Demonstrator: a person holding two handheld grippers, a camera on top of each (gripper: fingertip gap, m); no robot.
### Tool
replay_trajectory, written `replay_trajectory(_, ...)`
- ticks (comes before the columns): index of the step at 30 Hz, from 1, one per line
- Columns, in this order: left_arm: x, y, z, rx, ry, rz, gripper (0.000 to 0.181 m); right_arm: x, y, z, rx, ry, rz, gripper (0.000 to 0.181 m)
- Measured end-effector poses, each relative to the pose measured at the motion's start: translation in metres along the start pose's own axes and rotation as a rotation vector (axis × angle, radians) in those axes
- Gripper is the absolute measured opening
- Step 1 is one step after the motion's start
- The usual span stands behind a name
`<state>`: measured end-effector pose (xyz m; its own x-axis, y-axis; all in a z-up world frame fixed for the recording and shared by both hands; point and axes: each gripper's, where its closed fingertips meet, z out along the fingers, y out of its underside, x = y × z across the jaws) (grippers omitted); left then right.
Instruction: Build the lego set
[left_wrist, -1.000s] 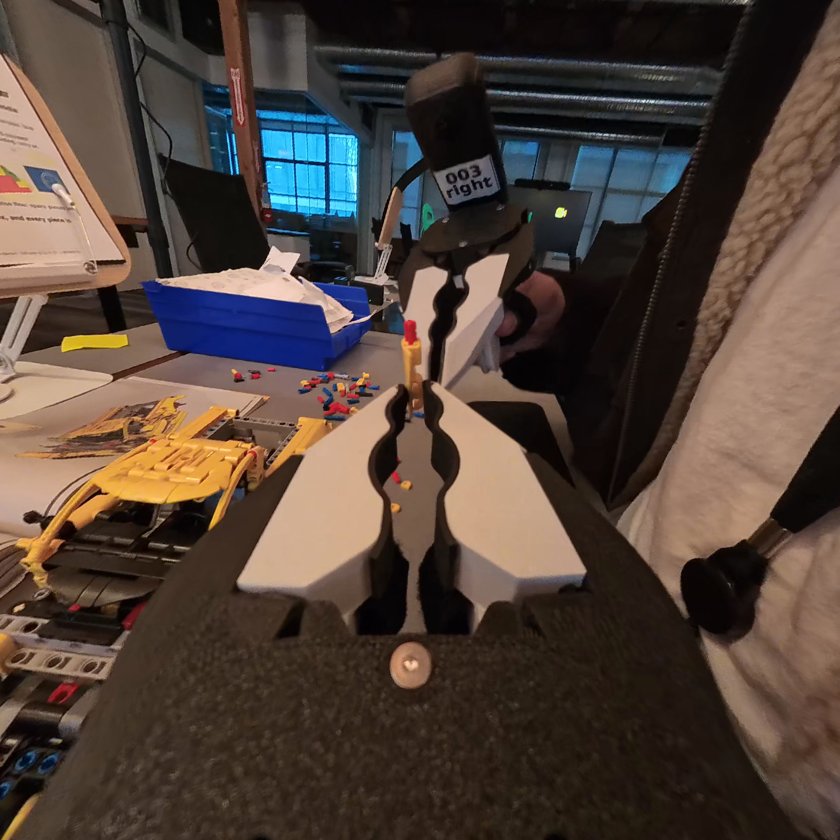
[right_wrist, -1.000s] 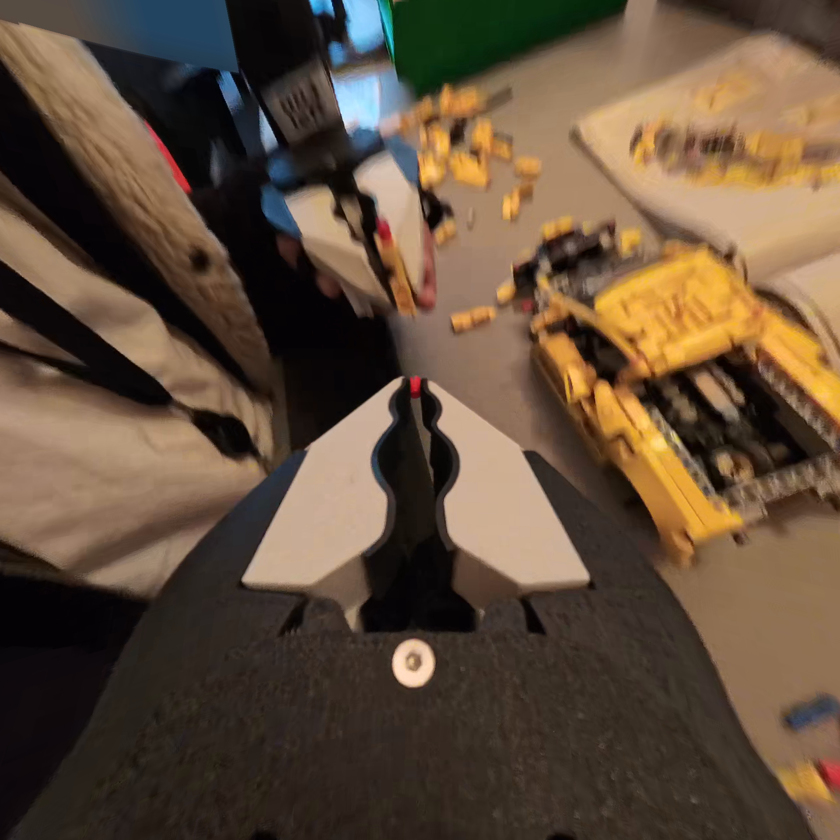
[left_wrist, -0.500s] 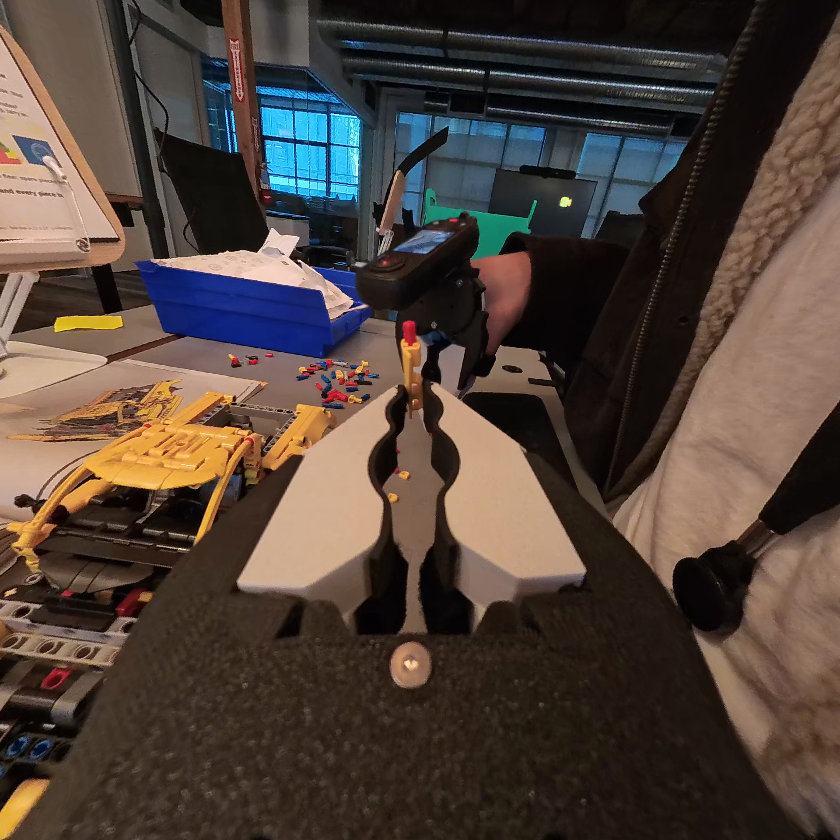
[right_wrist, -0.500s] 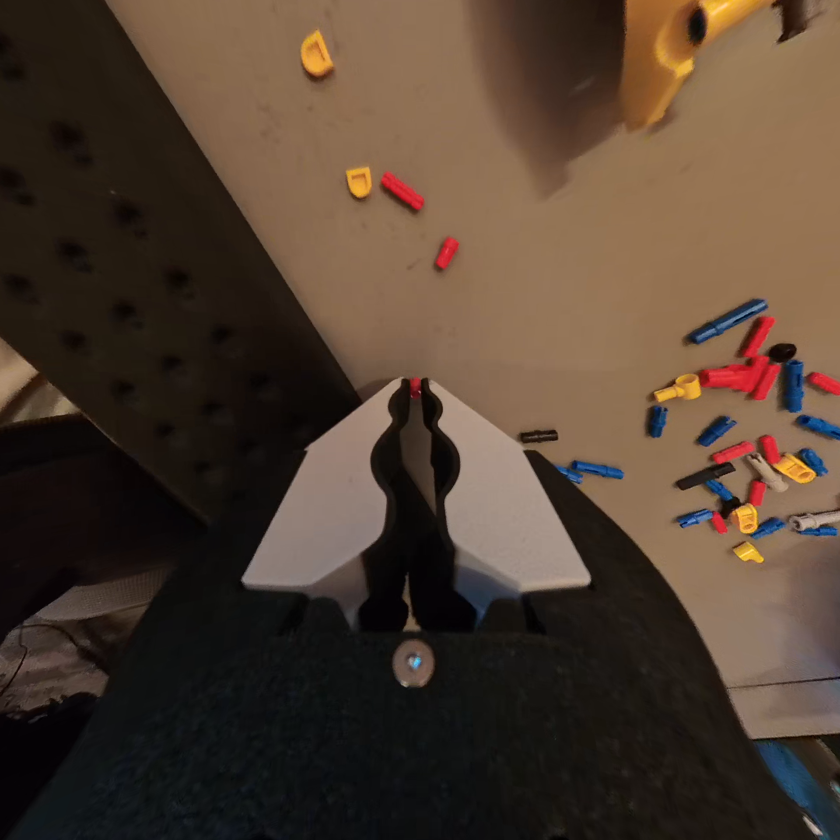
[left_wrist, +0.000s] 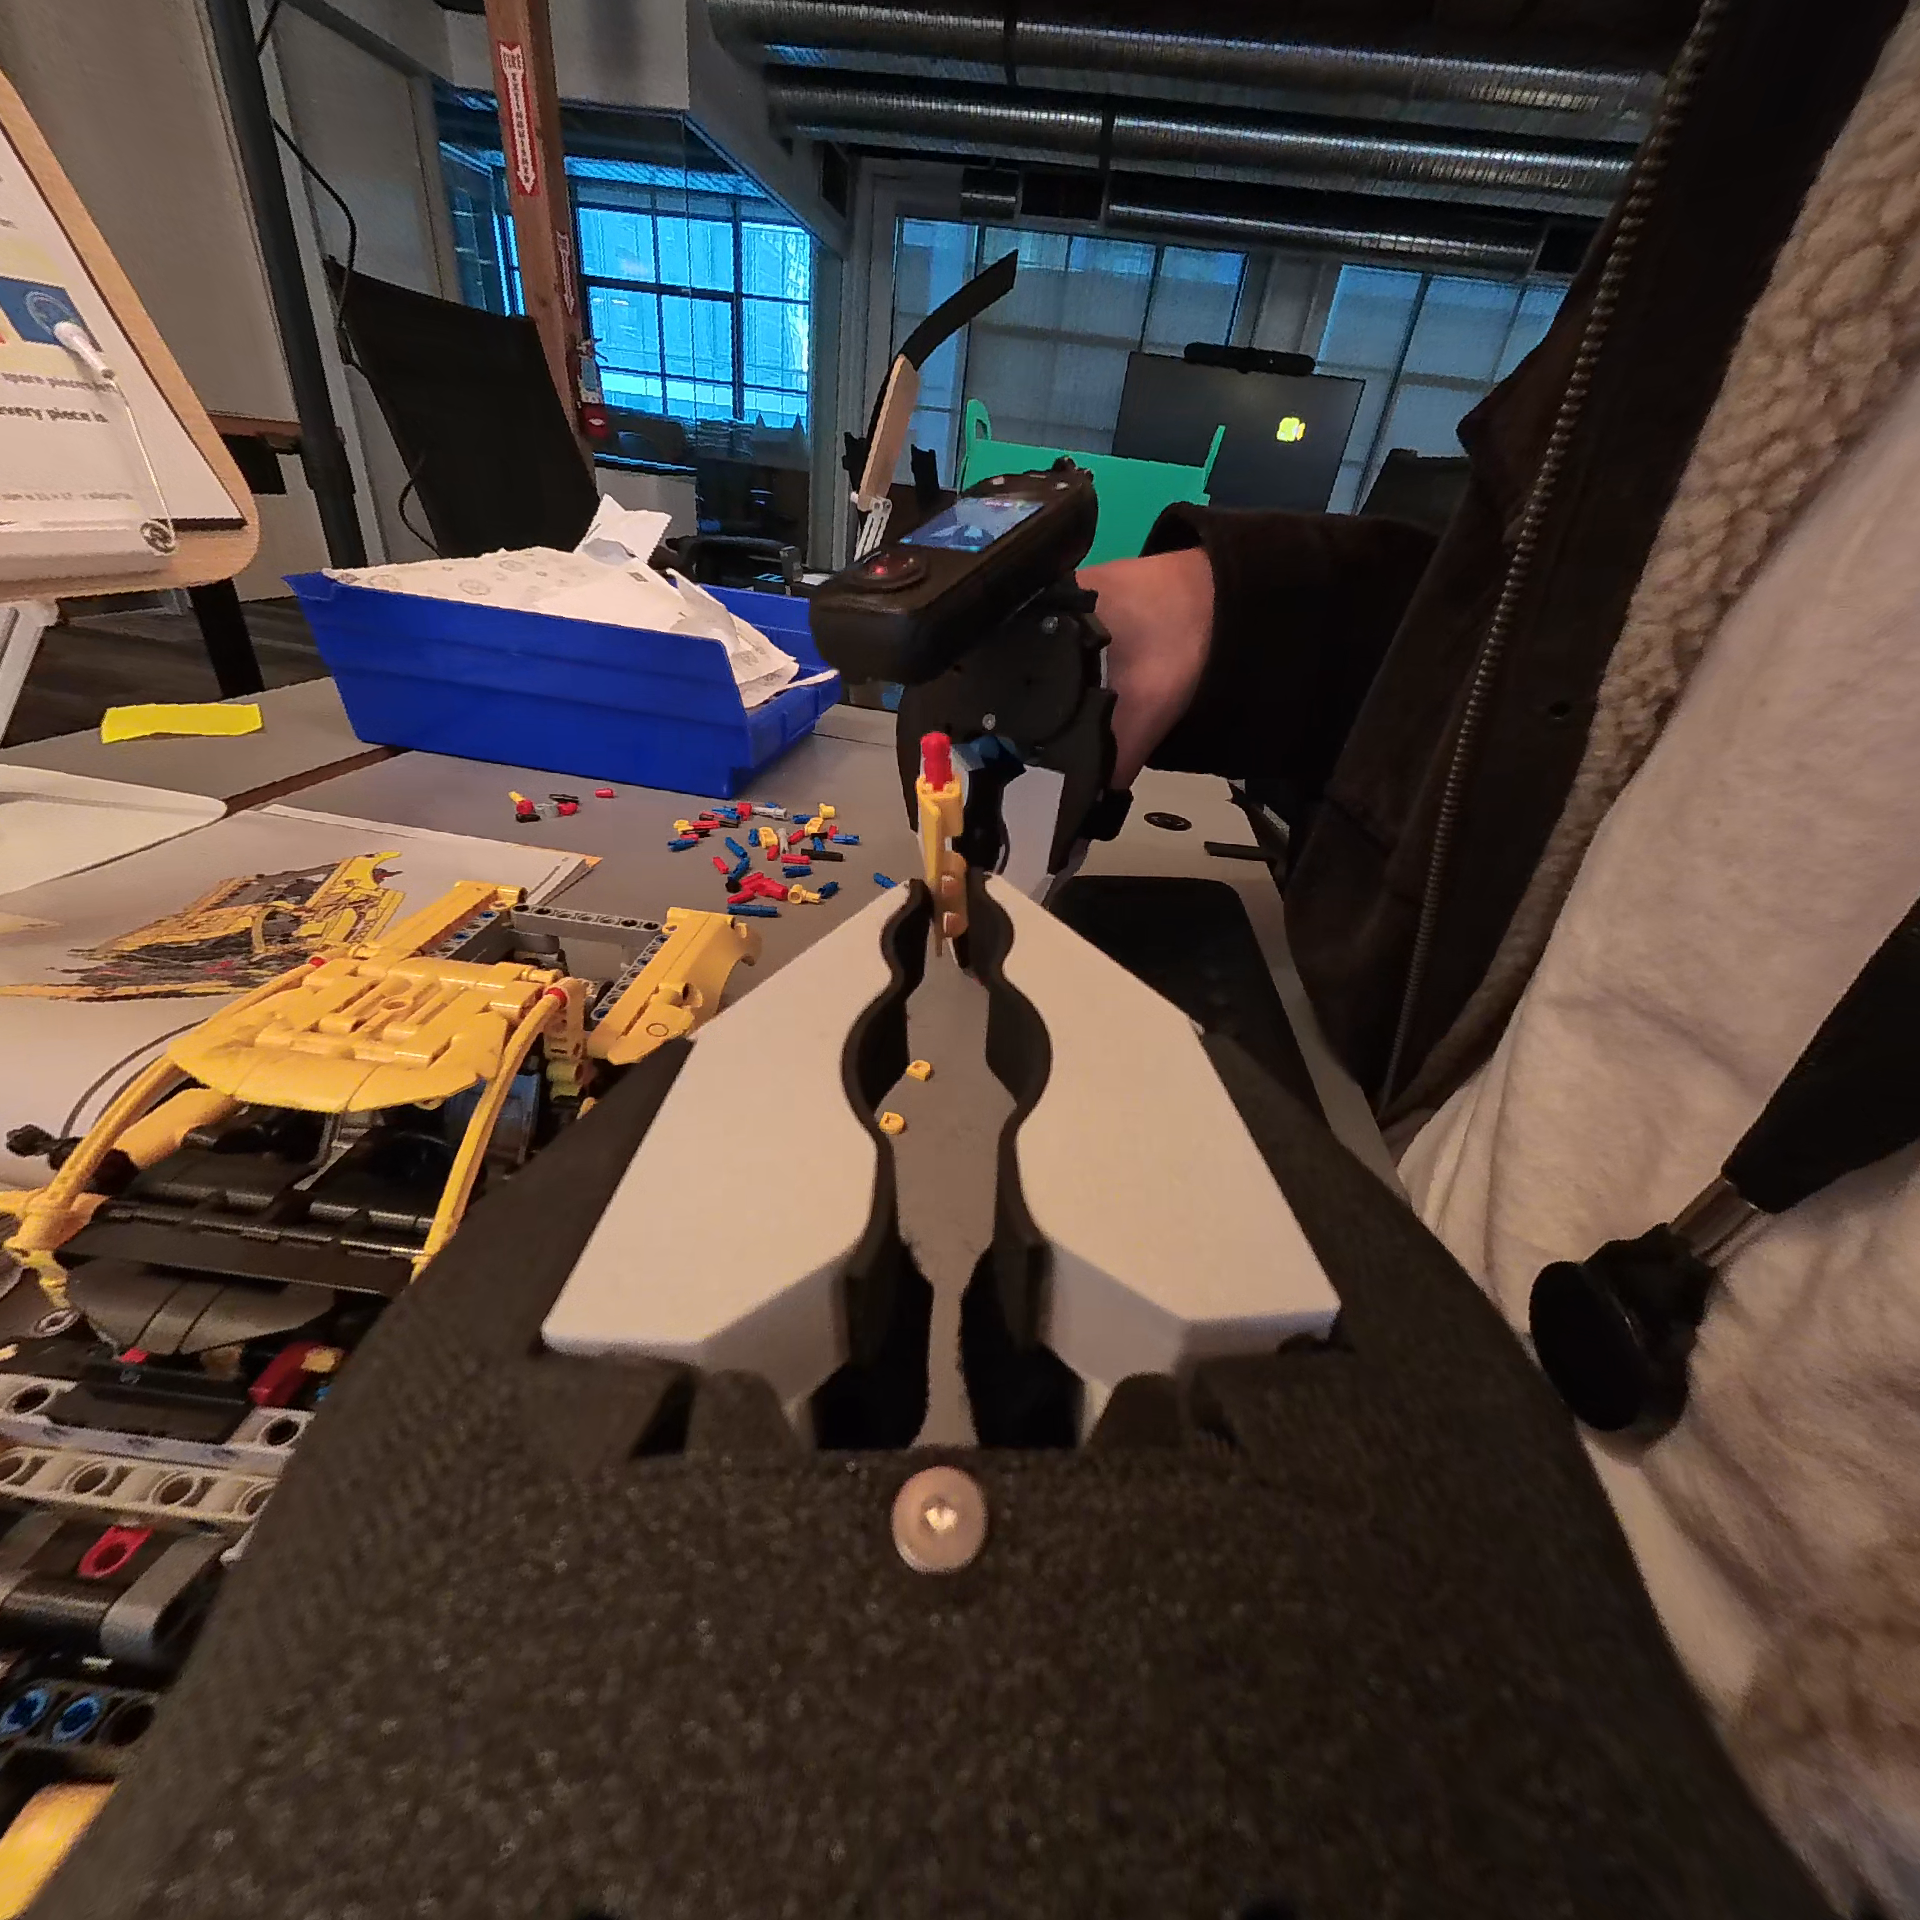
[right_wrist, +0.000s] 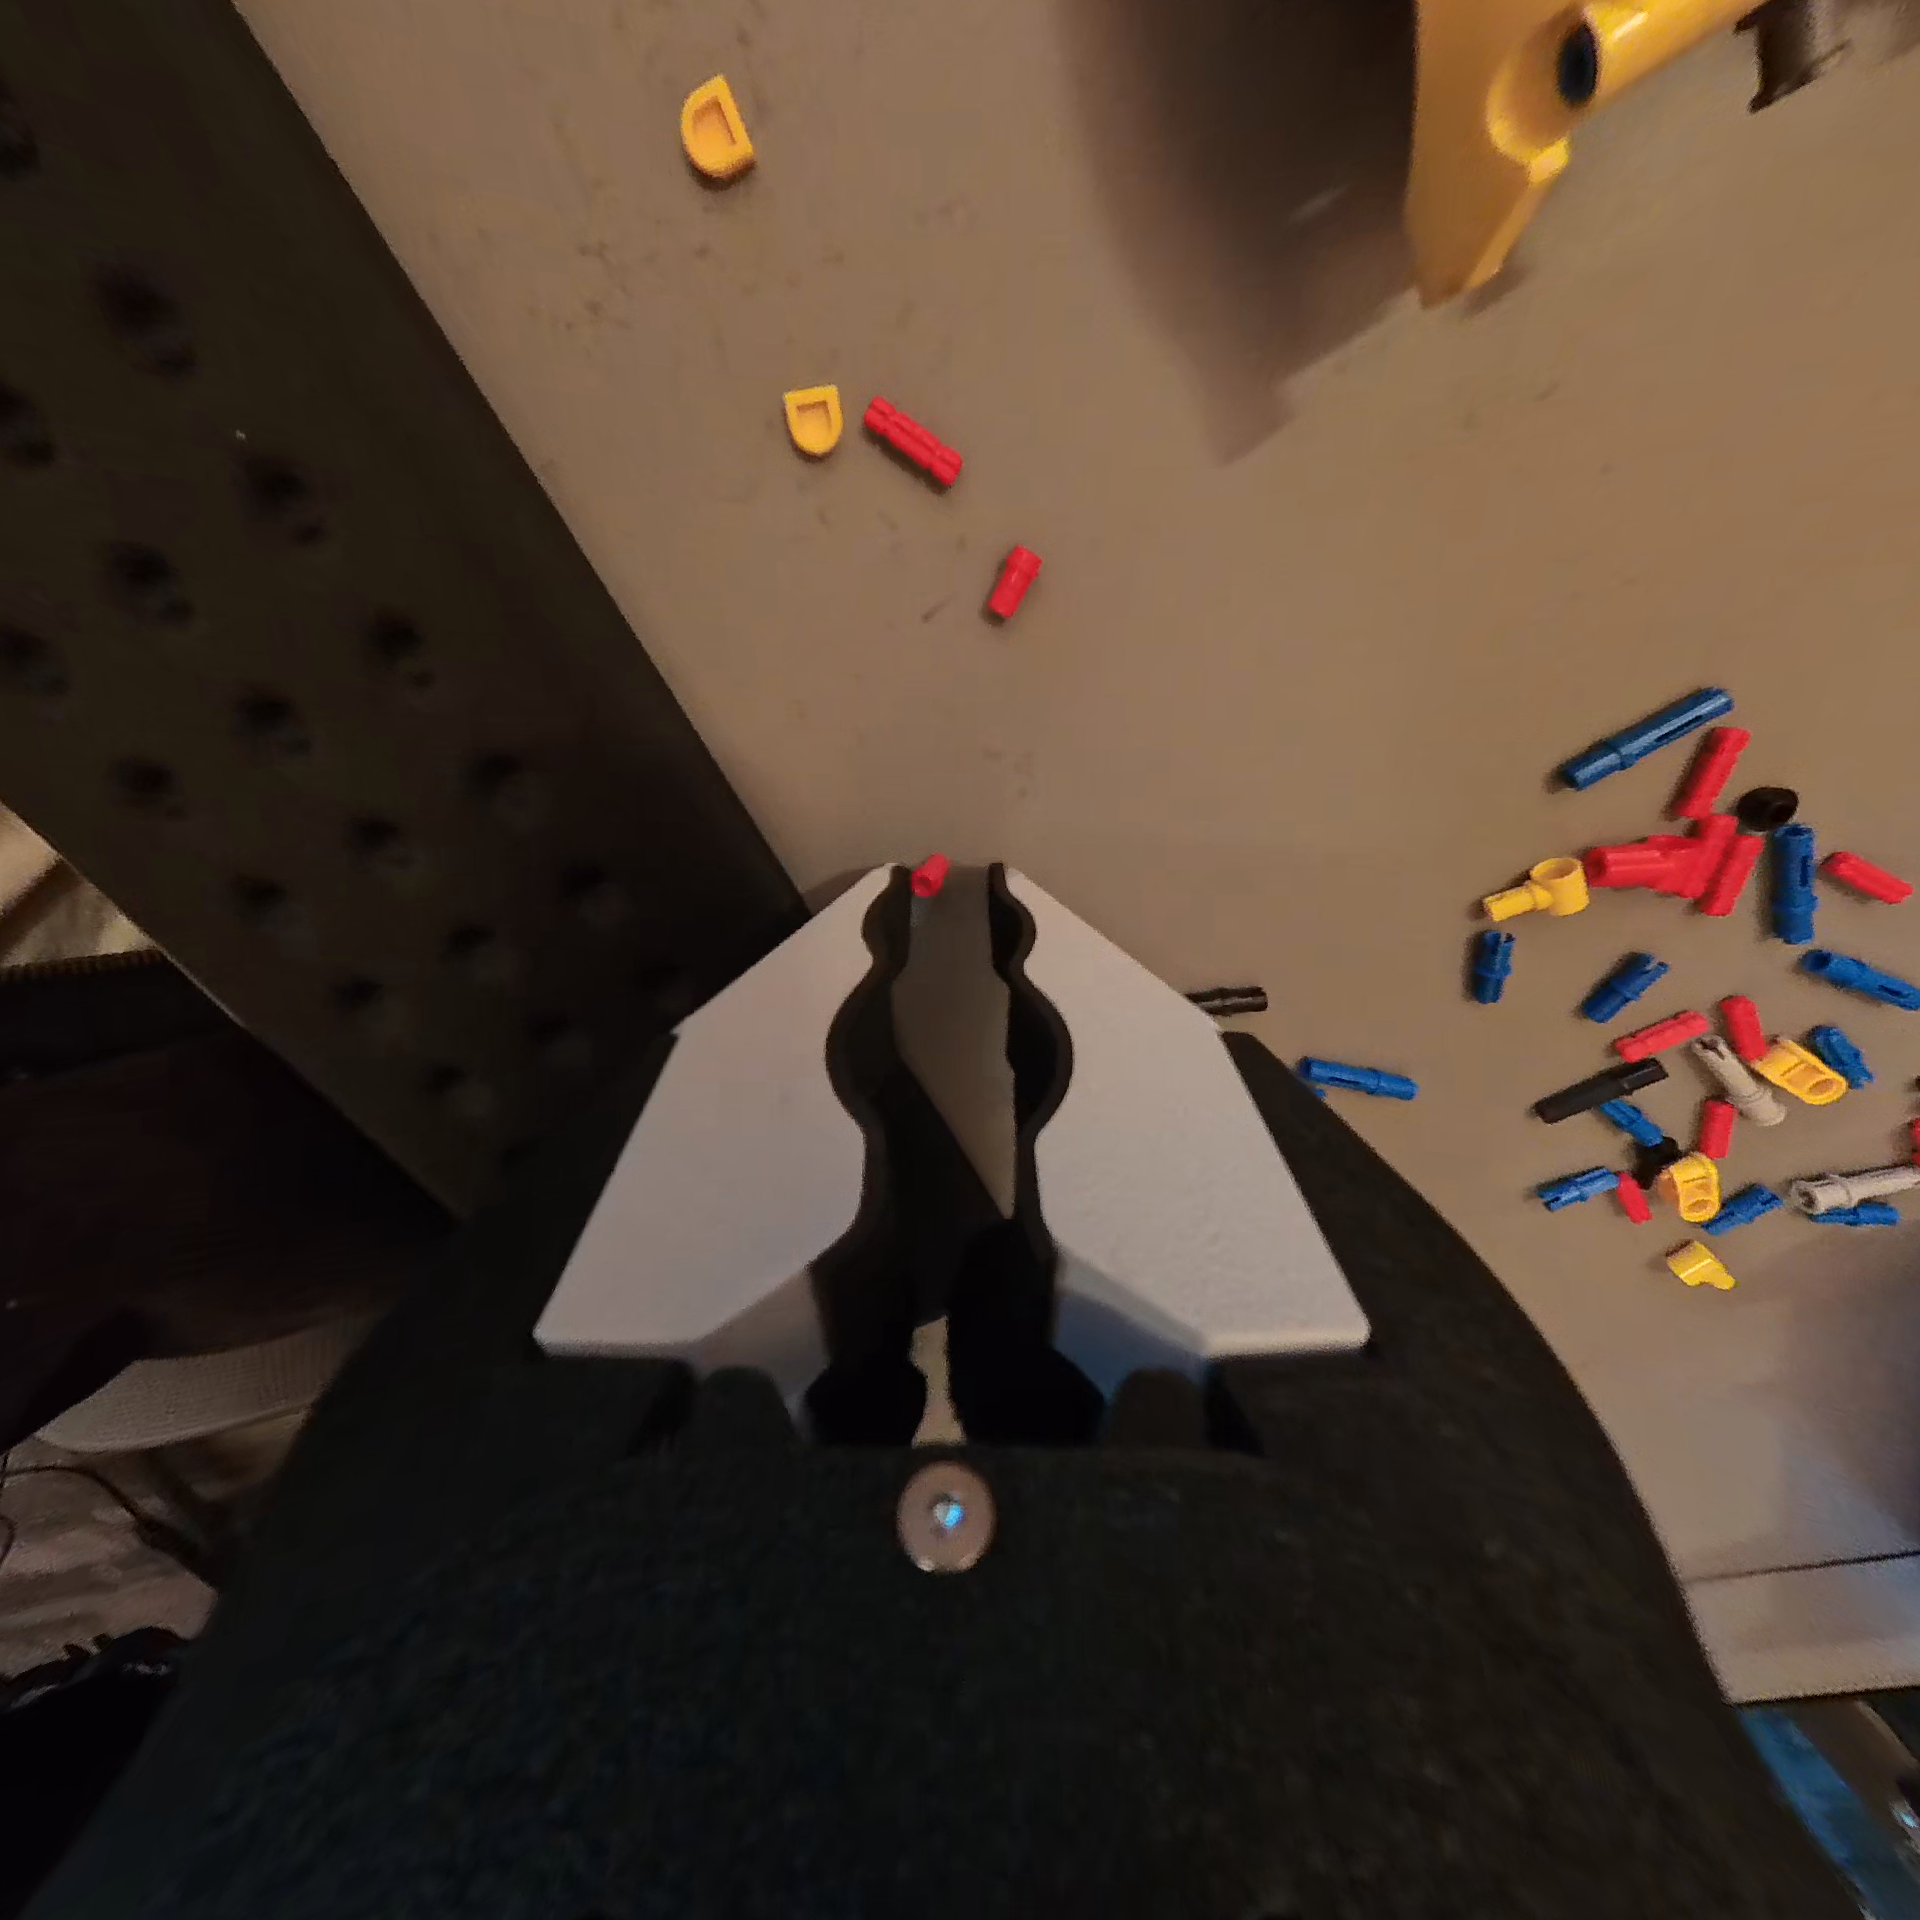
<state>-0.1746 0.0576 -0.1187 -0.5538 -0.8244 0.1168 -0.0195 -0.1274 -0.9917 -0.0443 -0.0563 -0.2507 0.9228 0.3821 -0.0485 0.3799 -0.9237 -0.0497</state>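
Note:
My left gripper (left_wrist: 951, 896) is shut on a yellow lego piece (left_wrist: 940, 831) that stands upright with a red pin (left_wrist: 934, 750) in its top. My right gripper (right_wrist: 943, 878) points down at the grey table (right_wrist: 1195, 644), jaws a little apart. A short red pin (right_wrist: 928, 875) sits at its left fingertip, with a gap to the right pad. The right gripper's body and camera (left_wrist: 961, 582) show just behind the held piece. The yellow lego car (left_wrist: 364, 1029) lies at the left.
Loose red, blue and yellow pins (right_wrist: 1714, 987) lie to the right of my right gripper; they also show in the left wrist view (left_wrist: 769, 842). A black perforated mat (right_wrist: 260, 623) is on the left. A blue bin (left_wrist: 551, 686), a booklet (left_wrist: 239, 914) and a person's coat (left_wrist: 1662, 935) surround the space. About 20 cm separates my left fingertips from my right.
The right gripper swung from facing the left gripper down toward the table, then opened its jaws slightly; the red pin is no longer clamped. The left gripper held still.

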Motion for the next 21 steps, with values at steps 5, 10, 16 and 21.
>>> replay_trajectory(5, -0.0004, -0.0003, -0.0001, 0.002, -0.001, -0.002, 0.007, -0.0005, 0.0016, -0.0007, 0.053, 0.004, 0.009, 0.013)
replay_trajectory(10, -0.0001, 0.0004, 0.0003, -0.002, 0.000, -0.003, 0.007, -0.0017, 0.0012, 0.0001, 0.075, -0.011, 0.018, 0.011)
replay_trajectory(16, -0.0008, 0.0000, -0.0003, 0.001, -0.002, -0.005, 0.007, -0.0015, 0.0012, 0.0011, 0.068, 0.000, -0.007, 0.008)
replay_trajectory(21, -0.0005, 0.0000, -0.0001, 0.000, 0.001, -0.007, 0.007, -0.0028, 0.0037, 0.0015, 0.068, -0.006, -0.005, 0.005)
